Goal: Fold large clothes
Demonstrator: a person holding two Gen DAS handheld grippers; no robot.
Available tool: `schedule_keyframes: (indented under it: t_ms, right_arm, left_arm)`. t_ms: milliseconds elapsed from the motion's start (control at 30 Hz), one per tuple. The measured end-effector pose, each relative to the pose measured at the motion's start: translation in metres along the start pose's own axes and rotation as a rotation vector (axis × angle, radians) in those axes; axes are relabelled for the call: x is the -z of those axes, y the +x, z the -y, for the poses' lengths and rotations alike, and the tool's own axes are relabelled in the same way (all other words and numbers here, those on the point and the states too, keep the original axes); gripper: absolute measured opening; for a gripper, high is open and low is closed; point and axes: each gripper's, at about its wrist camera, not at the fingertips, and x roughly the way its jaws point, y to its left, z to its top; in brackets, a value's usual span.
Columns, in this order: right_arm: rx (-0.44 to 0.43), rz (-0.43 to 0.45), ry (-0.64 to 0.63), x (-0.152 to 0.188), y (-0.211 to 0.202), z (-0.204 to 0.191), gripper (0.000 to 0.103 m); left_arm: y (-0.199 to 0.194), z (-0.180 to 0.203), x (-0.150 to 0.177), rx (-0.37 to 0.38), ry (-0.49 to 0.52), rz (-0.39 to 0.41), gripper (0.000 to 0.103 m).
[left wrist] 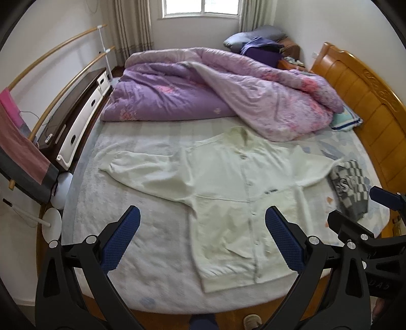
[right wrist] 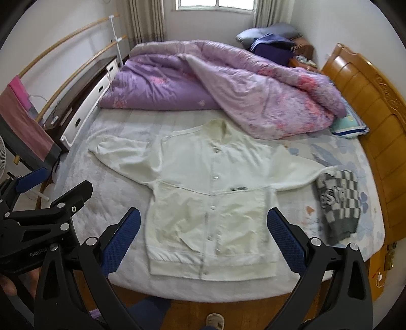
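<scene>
Leftmost, a clothes rack (left wrist: 50,58) with wooden rails stands along the wall, and a pink and grey cloth (left wrist: 22,152) hangs over its near end. Beside it sits a dark cabinet with white drawers (left wrist: 76,127), close against the bed's edge. Next comes the left gripper (left wrist: 203,223), held above the near side of the bed (left wrist: 142,228); its blue-padded fingers (left wrist: 121,238) are spread wide apart with nothing between them. The same tool shows at the left edge of the right wrist view, gripped from below by a hand (right wrist: 10,281).

Centre stage, the cream jacket (right wrist: 210,203) lies flat on the pale sheet, front side up and buttoned, collar pointing toward the window (right wrist: 215,3) and hem near the bed's near edge. Both sleeves are stretched outward, one to each side. Behind it, a purple quilt (left wrist: 215,94) is heaped across the far half of the mattress, its edge lying just beside the collar.

Further right, the right gripper (right wrist: 203,223) hovers over the jacket's lower half, its fingers likewise parted and clear of the fabric. A grey and white checked garment (right wrist: 340,200) lies folded at the tip of the jacket's right sleeve; whether the two touch cannot be told. A small pillow (right wrist: 350,125) peeks from under the quilt, and the wooden headboard (right wrist: 375,132) closes the right side.
</scene>
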Motion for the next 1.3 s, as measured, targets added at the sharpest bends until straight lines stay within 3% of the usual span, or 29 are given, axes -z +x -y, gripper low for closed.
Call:
schedule_keyframes:
  t_ms: [267, 467, 633, 733, 900, 1033, 1100, 1133, 1233, 1267, 1300]
  right_arm:
    - [-0.017, -0.117, -0.082, -0.044, 0.122, -0.076, 0.096]
    - [-0.047, -0.198, -0.084, -0.055, 0.228, -0.099, 0.096]
    - [-0.036, -0.223, -0.081, -0.064, 0.3, -0.101, 0.095]
    - [-0.028, -0.225, -0.077, -0.065, 0.335, -0.096, 0.095]
    - [-0.028, -0.219, -0.059, -0.063, 0.379, -0.08, 0.095]
    - [-0.017, -0.207, -0.039, -0.061, 0.404, -0.067, 0.095]
    - [-0.026, -0.197, -0.02, -0.06, 0.415, -0.06, 0.095]
    - [-0.035, -0.195, -0.012, -0.06, 0.421, -0.058, 0.095]
    - [-0.075, -0.188, 0.008, -0.062, 0.434, -0.055, 0.095]
    - [-0.096, -0.187, 0.012, -0.064, 0.439, -0.056, 0.087]
    - [-0.125, -0.192, 0.016, -0.065, 0.445, -0.058, 0.081]
  left_arm:
    - [0.112, -0.103, -0.01, -0.015, -0.109, -0.056, 0.098]
    - [0.21, -0.171, 0.009, -0.001, -0.228, -0.152, 0.098]
    - [0.293, -0.258, 0.021, -0.019, -0.465, -0.21, 0.098]
    - [0.333, -0.31, 0.022, -0.026, -0.624, -0.182, 0.098]
    - [0.399, -0.378, 0.012, -0.093, -0.73, -0.161, 0.098]
    - [0.446, -0.412, 0.005, -0.092, -0.824, -0.15, 0.096]
    - [0.464, -0.422, 0.001, -0.091, -0.838, -0.147, 0.075]
    - [0.469, -0.421, -0.001, -0.093, -0.832, -0.154, 0.074]
    - [0.49, -0.429, -0.005, -0.129, -0.812, -0.198, 0.053]
    - [0.493, -0.429, -0.005, -0.141, -0.808, -0.208, 0.038]
    - [0.494, -0.431, -0.005, -0.145, -0.791, -0.206, 0.017]
